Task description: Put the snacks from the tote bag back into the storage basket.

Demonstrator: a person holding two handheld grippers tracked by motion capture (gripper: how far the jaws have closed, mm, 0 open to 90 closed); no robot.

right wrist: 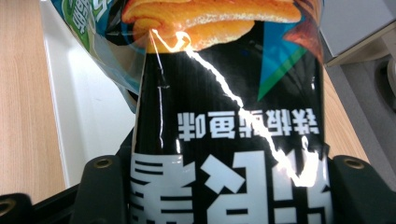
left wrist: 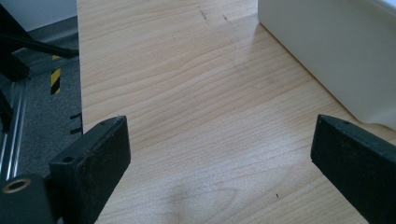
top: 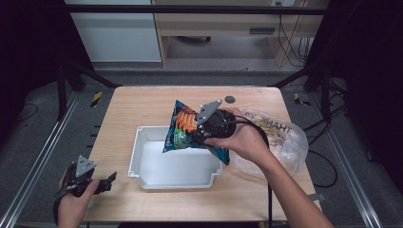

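Note:
My right gripper (top: 202, 134) is shut on a snack bag (top: 183, 127), dark blue with orange chips printed on it, held tilted above the right part of a white bin (top: 142, 164). In the right gripper view the snack bag (right wrist: 224, 116) sits between the two black jaws, its print upside down, with the white bin (right wrist: 88, 116) below it. My left gripper (top: 107, 183) rests low at the table's front left corner, jaws wide open with nothing between them. The left gripper view looks across bare wood toward the outer wall of the white bin (left wrist: 336, 51).
A clear plastic bag (top: 285, 140) printed "THANK YOU" lies on the table to the right of the bin, partly under the person's right forearm. A small dark disc (top: 230, 99) sits near the table's far edge. Metal frame rails (top: 43, 152) run along both sides of the table.

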